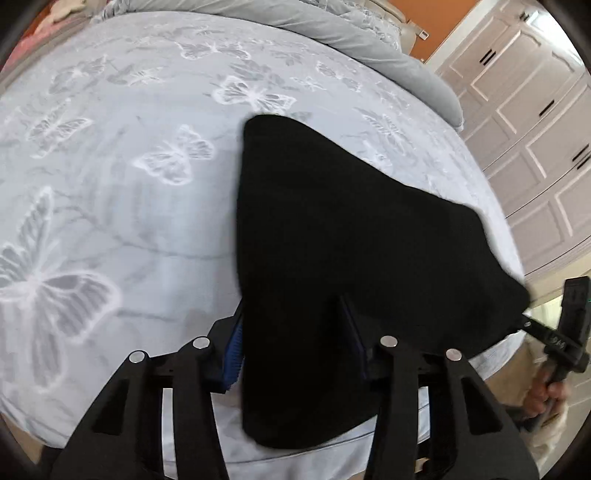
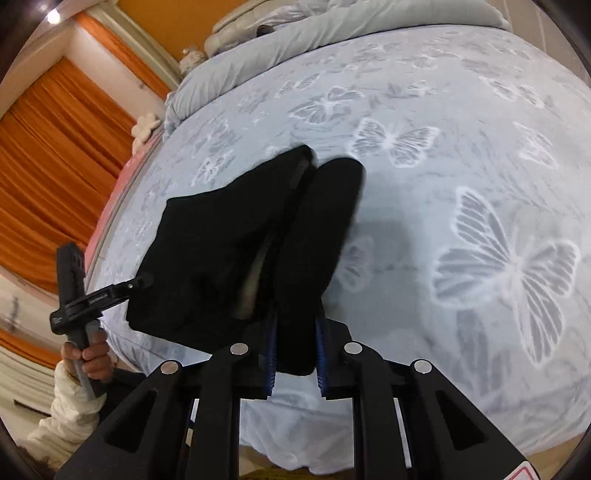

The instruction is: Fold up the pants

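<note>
While the pale butterfly-print bed [image 1: 122,206] lies smooth, your black pants [image 1: 332,236] drape over it, soft and triangular. Your left gripper [image 1: 295,332] fingers straddle loose cloth; your right gripper [image 2: 295,354] fingers pinch a narrow fold.

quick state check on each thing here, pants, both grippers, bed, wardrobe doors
black fabric pants: partly folded, lifted at near edge
left gripper: fabric between its blue pads, grip unclear
right gripper: shut on pants
butterfly-print grey bed sheet: spread flat
grey duvet: bunched at far end
white panelled wardrobe doors: closed
</note>
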`<control>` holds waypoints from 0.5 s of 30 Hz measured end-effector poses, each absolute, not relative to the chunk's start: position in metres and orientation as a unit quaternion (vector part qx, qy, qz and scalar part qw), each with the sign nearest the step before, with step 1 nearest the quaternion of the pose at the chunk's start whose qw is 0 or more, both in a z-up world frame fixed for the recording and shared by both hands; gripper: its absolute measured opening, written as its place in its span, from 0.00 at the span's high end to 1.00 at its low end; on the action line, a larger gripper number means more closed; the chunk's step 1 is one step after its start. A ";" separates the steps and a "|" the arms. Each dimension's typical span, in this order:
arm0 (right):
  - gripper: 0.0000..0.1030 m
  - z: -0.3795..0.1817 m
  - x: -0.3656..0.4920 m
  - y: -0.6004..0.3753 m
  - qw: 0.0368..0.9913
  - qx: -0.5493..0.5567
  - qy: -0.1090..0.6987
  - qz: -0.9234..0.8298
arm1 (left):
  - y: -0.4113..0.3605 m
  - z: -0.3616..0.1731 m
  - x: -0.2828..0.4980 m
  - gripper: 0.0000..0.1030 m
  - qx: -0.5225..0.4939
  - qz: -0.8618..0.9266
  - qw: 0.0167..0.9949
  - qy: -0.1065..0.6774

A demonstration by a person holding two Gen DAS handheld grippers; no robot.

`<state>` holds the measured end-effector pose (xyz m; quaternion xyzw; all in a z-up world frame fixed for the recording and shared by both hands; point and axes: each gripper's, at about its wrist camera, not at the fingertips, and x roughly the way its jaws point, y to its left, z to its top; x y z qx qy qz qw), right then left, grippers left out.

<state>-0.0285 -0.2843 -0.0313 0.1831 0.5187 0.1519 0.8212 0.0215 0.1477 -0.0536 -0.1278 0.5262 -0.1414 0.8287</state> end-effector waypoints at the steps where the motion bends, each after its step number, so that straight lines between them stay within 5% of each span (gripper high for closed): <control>1: 0.85 -0.049 -0.026 -0.284 0.815 0.156 0.544 0.124 | 0.148 -0.059 0.022 0.51 -0.122 -0.135 0.825 0.535; 3: 0.81 -0.077 -0.020 -0.279 0.799 0.137 0.576 0.103 | 0.149 -0.073 0.023 0.34 -0.119 -0.125 0.819 0.548; 7: 0.69 -0.041 -0.024 -0.298 0.832 0.160 0.526 0.072 | 0.151 -0.053 0.017 0.32 -0.111 -0.108 0.838 0.524; 11: 0.68 -0.006 -0.022 -0.300 0.862 0.190 0.459 0.103 | 0.152 -0.028 0.012 0.13 -0.127 -0.092 0.865 0.477; 15: 0.59 -0.016 0.000 -0.262 0.852 0.149 0.488 0.117 | 0.123 -0.016 0.012 0.13 -0.047 -0.059 0.893 0.443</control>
